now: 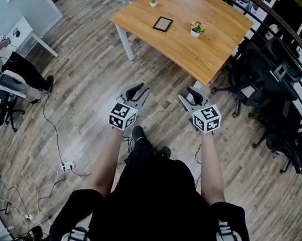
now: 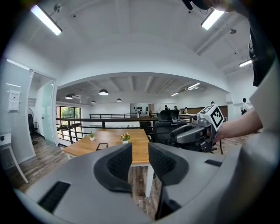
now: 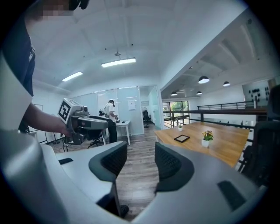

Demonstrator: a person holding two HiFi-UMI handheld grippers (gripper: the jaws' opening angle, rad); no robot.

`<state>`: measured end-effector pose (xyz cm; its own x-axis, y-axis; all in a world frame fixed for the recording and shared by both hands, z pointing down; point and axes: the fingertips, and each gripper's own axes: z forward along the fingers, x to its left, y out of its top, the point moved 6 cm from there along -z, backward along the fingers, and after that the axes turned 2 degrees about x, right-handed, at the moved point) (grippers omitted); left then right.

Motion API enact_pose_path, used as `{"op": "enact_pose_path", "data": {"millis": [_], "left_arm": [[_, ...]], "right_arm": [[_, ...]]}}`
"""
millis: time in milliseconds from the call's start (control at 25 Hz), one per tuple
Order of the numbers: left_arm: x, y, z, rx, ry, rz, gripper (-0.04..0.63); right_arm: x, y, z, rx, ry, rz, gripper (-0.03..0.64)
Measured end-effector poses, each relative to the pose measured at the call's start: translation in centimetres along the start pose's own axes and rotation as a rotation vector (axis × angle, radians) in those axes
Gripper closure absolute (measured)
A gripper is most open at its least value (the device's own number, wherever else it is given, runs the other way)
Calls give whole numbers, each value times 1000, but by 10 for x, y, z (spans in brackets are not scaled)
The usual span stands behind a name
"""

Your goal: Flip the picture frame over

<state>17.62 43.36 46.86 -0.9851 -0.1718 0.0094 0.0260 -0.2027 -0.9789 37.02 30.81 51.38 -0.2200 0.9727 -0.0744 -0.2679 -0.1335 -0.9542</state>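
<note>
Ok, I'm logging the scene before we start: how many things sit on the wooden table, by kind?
Picture frame: 1
Potted plants: 2
Total: 3

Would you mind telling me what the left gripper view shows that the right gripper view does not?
Only the left gripper view: the right gripper, held out at the right, and the jaws of the left gripper, apart and empty. Only the right gripper view: the left gripper seen from outside, a person standing at a white desk, and the right gripper's own parted, empty jaws. Both: the wooden table with the picture frame lying flat, a flowering pot and a small green plant.
</note>
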Motion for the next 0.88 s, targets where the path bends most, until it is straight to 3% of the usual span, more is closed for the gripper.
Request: {"op": "enact_pose_path", "data": {"millis": [160, 560, 880], "left_arm": [[6, -1, 0, -10, 10, -15, 440], [20, -5, 9, -4, 12, -27, 324], [47, -10, 18, -8, 9, -69, 319]], "right_arm": [[3, -1, 5, 8, 7, -2, 365], [-9, -1, 16, -6, -35, 7, 179], [-12, -1, 36, 13, -40, 20, 162]]}}
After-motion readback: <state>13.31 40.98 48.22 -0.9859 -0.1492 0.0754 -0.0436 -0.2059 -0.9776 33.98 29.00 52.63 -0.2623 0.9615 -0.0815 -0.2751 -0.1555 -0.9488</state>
